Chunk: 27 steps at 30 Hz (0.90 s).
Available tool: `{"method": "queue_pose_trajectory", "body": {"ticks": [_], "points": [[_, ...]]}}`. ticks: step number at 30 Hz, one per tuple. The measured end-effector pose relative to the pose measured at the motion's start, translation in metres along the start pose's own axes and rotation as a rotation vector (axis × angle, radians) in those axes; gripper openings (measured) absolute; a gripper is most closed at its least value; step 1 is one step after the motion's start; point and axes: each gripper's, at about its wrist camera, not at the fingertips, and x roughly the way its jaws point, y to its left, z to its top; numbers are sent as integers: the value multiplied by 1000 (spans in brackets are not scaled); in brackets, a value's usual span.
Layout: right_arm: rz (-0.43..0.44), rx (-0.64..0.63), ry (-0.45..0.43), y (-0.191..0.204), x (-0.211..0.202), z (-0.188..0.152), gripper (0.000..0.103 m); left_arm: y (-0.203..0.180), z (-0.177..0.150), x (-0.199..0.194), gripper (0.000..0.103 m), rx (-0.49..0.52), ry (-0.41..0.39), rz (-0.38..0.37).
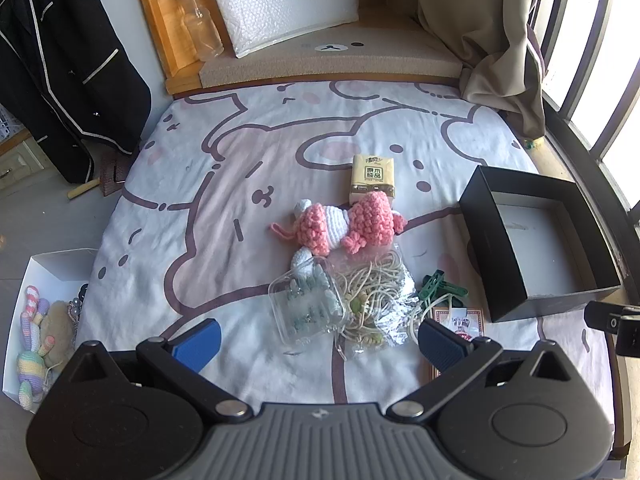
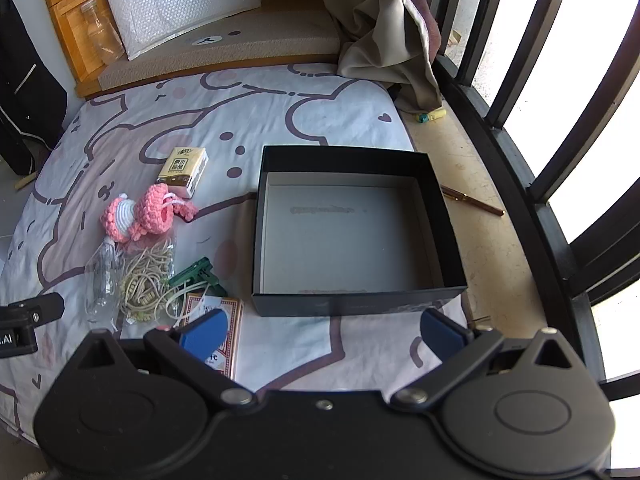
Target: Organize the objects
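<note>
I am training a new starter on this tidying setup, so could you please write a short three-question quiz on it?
1. True or false: the open black cardboard box already holds an item.
2. Which lies against the pink and white crocheted doll: A) clear plastic bottle, B) beige tissue packet, C) brown pen?
3. How do the left gripper and right gripper stand?

Key: 1 false. 2 B. 3 Both open, holding nothing.

cartoon bedsheet (image 1: 248,168) carries black box (image 2: 352,304), tissue pack (image 1: 373,178), crochet doll (image 1: 344,226).
</note>
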Motion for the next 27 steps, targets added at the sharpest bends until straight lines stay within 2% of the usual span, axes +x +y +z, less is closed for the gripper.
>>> {"method": "queue_pose_trajectory", "body": {"ticks": [27], "points": [[-1,-1,1,0,1,1,103,1,-1,0,103,3,2,-5]]}}
